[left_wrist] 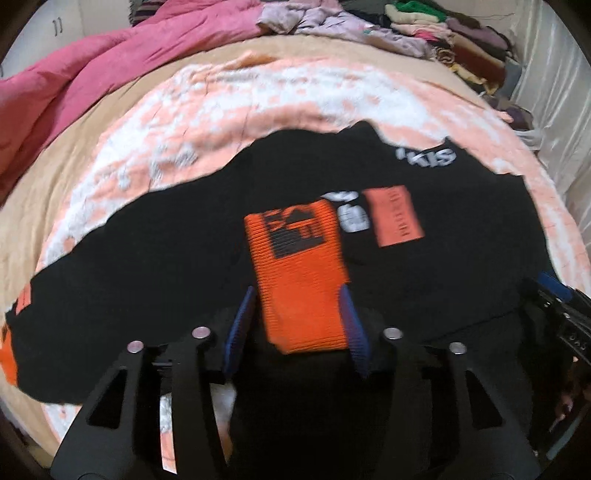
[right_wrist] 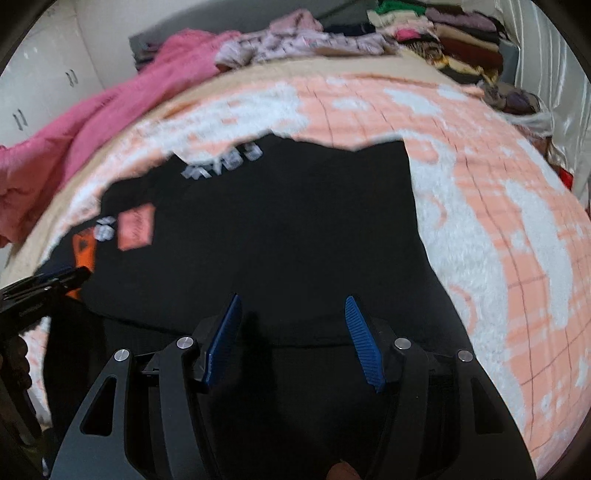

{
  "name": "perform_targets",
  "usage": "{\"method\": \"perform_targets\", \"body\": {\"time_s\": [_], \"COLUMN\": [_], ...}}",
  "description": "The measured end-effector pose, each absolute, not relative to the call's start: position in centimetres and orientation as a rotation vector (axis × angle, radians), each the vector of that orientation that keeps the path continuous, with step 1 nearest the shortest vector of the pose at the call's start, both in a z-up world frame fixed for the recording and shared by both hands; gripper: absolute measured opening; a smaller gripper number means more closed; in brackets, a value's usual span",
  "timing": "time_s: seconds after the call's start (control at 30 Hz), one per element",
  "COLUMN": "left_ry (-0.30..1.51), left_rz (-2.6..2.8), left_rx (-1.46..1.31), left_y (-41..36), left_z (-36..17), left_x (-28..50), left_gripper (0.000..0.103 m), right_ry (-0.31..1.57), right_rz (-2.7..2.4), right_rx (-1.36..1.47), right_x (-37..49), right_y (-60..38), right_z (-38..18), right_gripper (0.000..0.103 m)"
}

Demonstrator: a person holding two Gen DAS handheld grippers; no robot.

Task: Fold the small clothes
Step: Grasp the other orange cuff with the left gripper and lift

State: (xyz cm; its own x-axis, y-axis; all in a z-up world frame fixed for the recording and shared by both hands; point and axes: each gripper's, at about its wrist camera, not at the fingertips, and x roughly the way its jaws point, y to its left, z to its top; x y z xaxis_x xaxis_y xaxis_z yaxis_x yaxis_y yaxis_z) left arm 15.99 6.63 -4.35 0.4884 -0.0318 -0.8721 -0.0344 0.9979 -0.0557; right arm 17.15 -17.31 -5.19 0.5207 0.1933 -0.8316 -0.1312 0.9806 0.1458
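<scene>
A black sweatshirt (left_wrist: 166, 240) lies spread on a peach-and-white blanket (left_wrist: 258, 99). It has white lettering (left_wrist: 424, 157) and an orange patch (left_wrist: 397, 218). One sleeve is folded in over the body, so its orange ribbed cuff (left_wrist: 299, 266) lies on the black cloth. My left gripper (left_wrist: 296, 291) is open and straddles that cuff, with a thin gap at the left finger. My right gripper (right_wrist: 291, 298) stands open just above the sweatshirt's (right_wrist: 295, 221) near right part, with only flat black cloth below. The left gripper's (right_wrist: 55, 280) tips show at the left edge of the right wrist view.
A pink comforter (left_wrist: 74, 85) is bunched at the bed's far left. Heaps of clothes (left_wrist: 443, 33) line the far edge. A pale curtain (left_wrist: 554, 110) hangs on the right, and white cabinets (right_wrist: 37, 92) stand at the left. Bare blanket (right_wrist: 498, 221) extends right of the sweatshirt.
</scene>
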Motion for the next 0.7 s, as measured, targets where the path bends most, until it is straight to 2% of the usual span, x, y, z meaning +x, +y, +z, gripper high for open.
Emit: {"method": "perform_targets", "body": {"time_s": [0.13,0.3,0.37,0.4,0.47,0.5,0.53,0.67,0.7], "left_ry": [1.044,0.992,0.969,0.960,0.936,0.928,0.925,0.905,0.901], "left_rz": [-0.008,0.013,0.020,0.026,0.042,0.048,0.056,0.092,0.100], "left_rx": [-0.104,-0.127,-0.134,-0.129,-0.117,-0.122,-0.126,-0.137,-0.141], "left_y": [7.7,8.8,9.4,9.6,10.1,10.4,10.7,12.3,12.7], "left_z": [-4.0,-1.8,-0.9,-0.5,0.4,0.6,0.8,1.5,1.7], "left_x": [15.2,13.8,13.2,13.0,12.3,11.9,11.7,10.5,10.2], "left_gripper": [0.043,0.044,0.051,0.058,0.060,0.062,0.069,0.074,0.078], "right_ry": [0.991,0.938,0.920,0.912,0.894,0.890,0.884,0.851,0.845], "right_rz": [0.206,0.255,0.278,0.284,0.305,0.311,0.313,0.349,0.353], "right_rx": [0.081,0.095,0.093,0.089,0.081,0.077,0.075,0.069,0.065], "right_x": [16.9,16.0,15.6,15.4,14.9,14.8,14.5,13.4,13.2], "right_y": [-17.4,-16.7,-16.1,-15.9,-15.2,-14.9,-14.6,-13.1,-12.7], "right_z": [-4.9,-2.9,-2.1,-1.8,-1.1,-0.9,-0.6,0.6,0.9], "right_gripper": [0.059,0.071,0.076,0.077,0.079,0.087,0.090,0.095,0.095]}}
